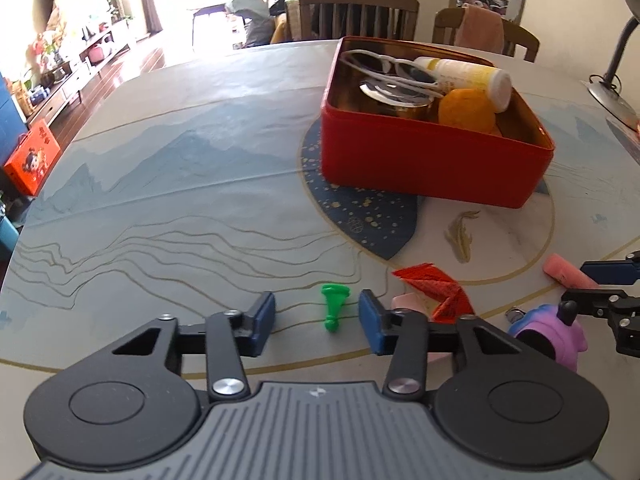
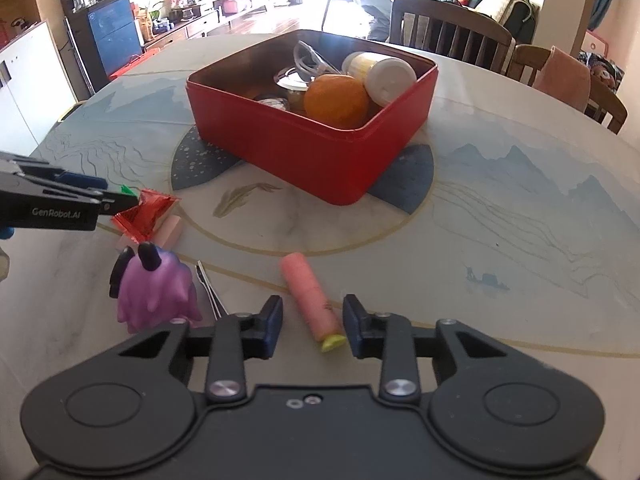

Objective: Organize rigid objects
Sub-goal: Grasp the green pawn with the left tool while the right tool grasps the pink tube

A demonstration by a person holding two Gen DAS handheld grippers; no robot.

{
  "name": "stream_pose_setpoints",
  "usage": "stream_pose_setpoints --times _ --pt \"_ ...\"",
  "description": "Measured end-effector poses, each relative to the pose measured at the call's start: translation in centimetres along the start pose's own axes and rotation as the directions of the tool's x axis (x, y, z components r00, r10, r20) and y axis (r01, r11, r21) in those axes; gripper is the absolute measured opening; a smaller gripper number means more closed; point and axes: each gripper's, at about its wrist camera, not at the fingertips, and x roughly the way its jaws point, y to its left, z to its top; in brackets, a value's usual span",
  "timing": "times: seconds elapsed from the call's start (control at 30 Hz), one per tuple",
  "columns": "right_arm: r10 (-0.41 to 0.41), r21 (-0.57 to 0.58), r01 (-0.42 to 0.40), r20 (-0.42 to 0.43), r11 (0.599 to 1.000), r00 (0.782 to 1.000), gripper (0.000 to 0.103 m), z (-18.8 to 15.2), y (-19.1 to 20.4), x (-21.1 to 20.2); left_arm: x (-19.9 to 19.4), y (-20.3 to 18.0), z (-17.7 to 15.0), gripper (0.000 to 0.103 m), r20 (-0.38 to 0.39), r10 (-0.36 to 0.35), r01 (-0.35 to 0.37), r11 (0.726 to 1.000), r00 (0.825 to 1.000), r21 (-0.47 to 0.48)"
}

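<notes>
A small green chess piece [image 1: 333, 307] lies on the table between the fingers of my left gripper [image 1: 317, 320], with a gap on each side; the jaws stand open around it. A pink stick with a yellow tip [image 2: 311, 296] lies between the fingers of my right gripper [image 2: 314, 326], close to the right pad but not clamped. The red tin [image 1: 432, 168] [image 2: 304, 148] stands beyond both, holding an orange [image 2: 336, 100], a white-capped bottle [image 2: 384, 74], sunglasses [image 1: 392, 70] and a jar.
Between the grippers lie a red foil wrapper [image 1: 436, 288] [image 2: 146, 212], a pink block [image 2: 172, 232], a purple toy figure [image 2: 156, 288] [image 1: 548, 332] and thin metal tweezers [image 2: 208, 288]. Chairs [image 1: 356, 12] stand behind the table; a lamp base [image 1: 612, 96] sits far right.
</notes>
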Motion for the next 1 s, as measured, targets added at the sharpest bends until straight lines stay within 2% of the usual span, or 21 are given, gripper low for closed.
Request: stream_pose_setpoints --times 0.17,0.27,0.63,1.0 --pt "0.001 -0.009 -0.001 0.006 1.0 1.0 0.017 0.0 0.3 0.0 0.0 -0.4 0.2 0.024 0.003 -0.015 0.015 1.0 1.0 0.013" --pt "-0.002 0.001 0.002 0.009 1.0 1.0 0.015 0.1 0.4 0.0 0.0 -0.5 0.2 0.014 0.0 -0.02 0.02 1.0 1.0 0.014" --pt "-0.012 0.058 0.009 0.052 0.998 0.999 0.014 0.3 0.3 -1.7 -1.4 -0.2 0.4 0.013 0.024 -0.047 0.047 0.999 0.999 -0.009" --pt "0.002 0.085 -0.013 0.131 0.996 0.991 0.014 2.3 0.8 -6.2 -5.3 0.5 1.6 0.013 0.069 -0.074 0.078 0.995 0.995 -0.06"
